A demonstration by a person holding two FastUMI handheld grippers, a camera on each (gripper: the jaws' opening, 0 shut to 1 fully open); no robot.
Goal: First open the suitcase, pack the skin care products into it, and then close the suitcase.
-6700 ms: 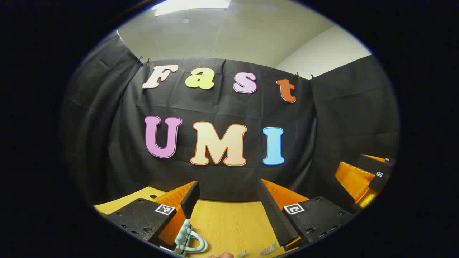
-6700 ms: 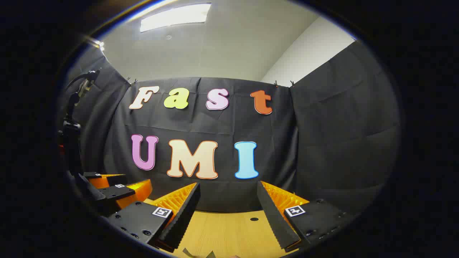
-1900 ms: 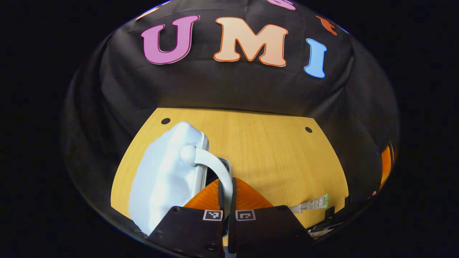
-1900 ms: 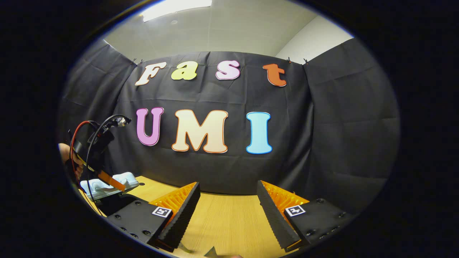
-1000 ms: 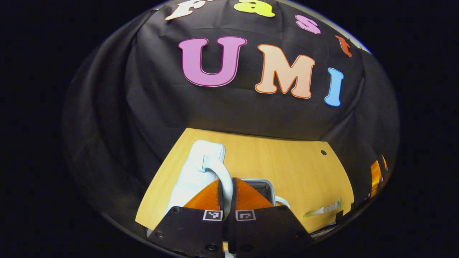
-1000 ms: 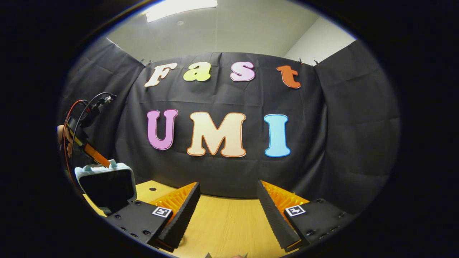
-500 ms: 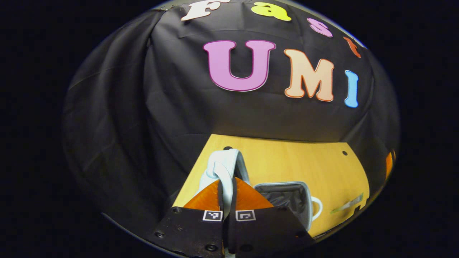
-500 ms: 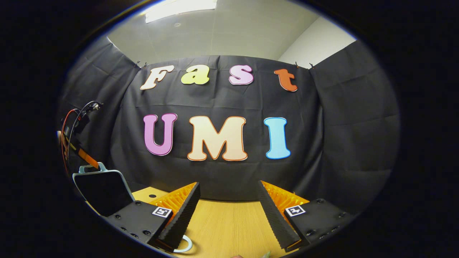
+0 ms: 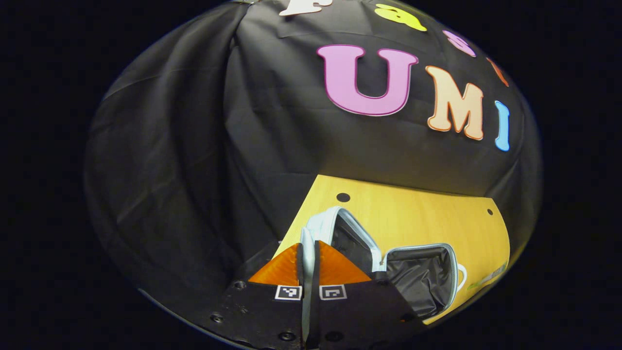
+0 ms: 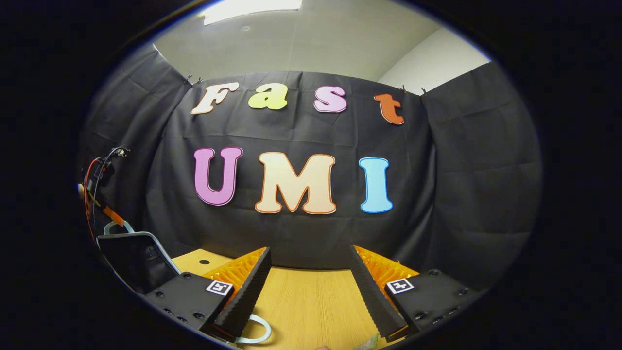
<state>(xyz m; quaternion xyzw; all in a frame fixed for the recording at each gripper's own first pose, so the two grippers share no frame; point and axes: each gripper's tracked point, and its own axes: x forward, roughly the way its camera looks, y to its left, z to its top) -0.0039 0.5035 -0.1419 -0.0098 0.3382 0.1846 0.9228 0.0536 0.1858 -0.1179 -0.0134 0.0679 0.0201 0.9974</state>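
1. the left gripper [image 9: 307, 253] has its two fingers pressed together on the pale handle [image 9: 306, 243] at the top edge of the suitcase lid [image 9: 340, 233], holding the lid raised past upright over the wooden table [image 9: 413, 214].

2. the suitcase [image 9: 423, 277] lies open on the table at the near left of the booth, its dark lined base gaping beside the lifted lid; a second pale handle loop [image 9: 460, 276] sticks out from the base's far side.

3. in the right gripper view the lid [image 10: 131, 257] stands as a dark panel with a light rim at the far left, with the left gripper [image 10: 109, 214] and its cables above it.

4. the right gripper [image 10: 311, 291] hangs over bare tabletop with its fingers spread wide and nothing between them; a pale loop [image 10: 255, 333] shows by its left finger.

5. a skin care product, seemingly a slim green-and-white tube [image 9: 486, 282], lies on the table just beyond the open base, outside the case; its shape is too small to make out well. a scrap of something green [image 10: 369, 341] shows at the bottom edge of the right gripper view, and what it is cannot be told.

6. judged from this, opening is all but done, with the lid yet to be let go or laid flat. no product shows in the visible part of the base, so packing and closing both appear to remain.
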